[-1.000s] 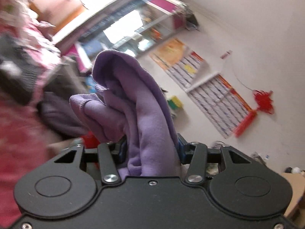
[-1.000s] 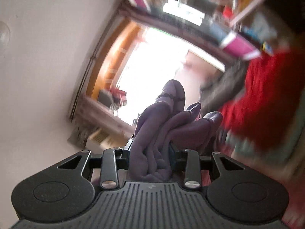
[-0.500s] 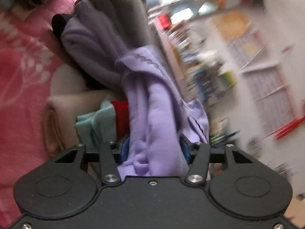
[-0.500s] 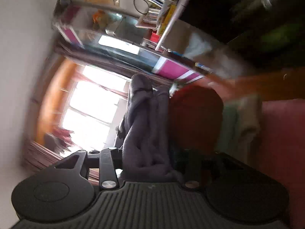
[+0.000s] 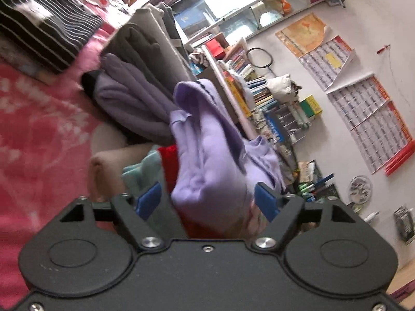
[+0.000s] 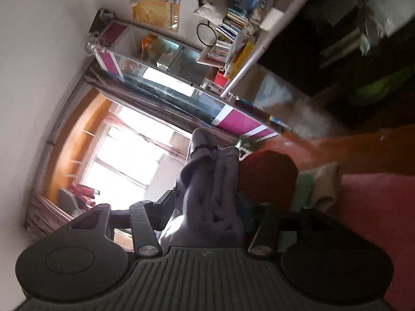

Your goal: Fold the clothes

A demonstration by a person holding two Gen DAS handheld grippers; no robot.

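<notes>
clearly the lilac garment (image 5: 210, 153) is the thing being handled: a soft, fleecy piece bunched into thick folds, with a dark wavy line of stitching near its far tip and a ribbed edge showing on its left side. in the left wrist view it stands up between the fingers of the left gripper (image 5: 208, 200), whose jaws are opening; the blue pads (image 5: 149, 199) stand clear of the cloth on both sides, so the bundle sits loose in the gap. beneath and just beyond it lies a red garment (image 5: 168, 160), with a mint-green one (image 5: 145, 171) to its left and a beige roll (image 5: 109, 163) further left, all on a pink patterned blanket (image 5: 39, 134). further off, a stack of folded grey and purple clothes (image 5: 135, 77) leans beside a striped garment (image 5: 44, 26).

in the right wrist view the same garment (image 6: 207, 194) looks darker and greyish against a bright window (image 6: 132, 155). it rises in long vertical folds between the fingers of the right gripper (image 6: 215, 212), whose jaws are also opening; the left finger (image 6: 163, 207) sits just beside the cloth, while the right one is in shadow and hard to judge.
</notes>
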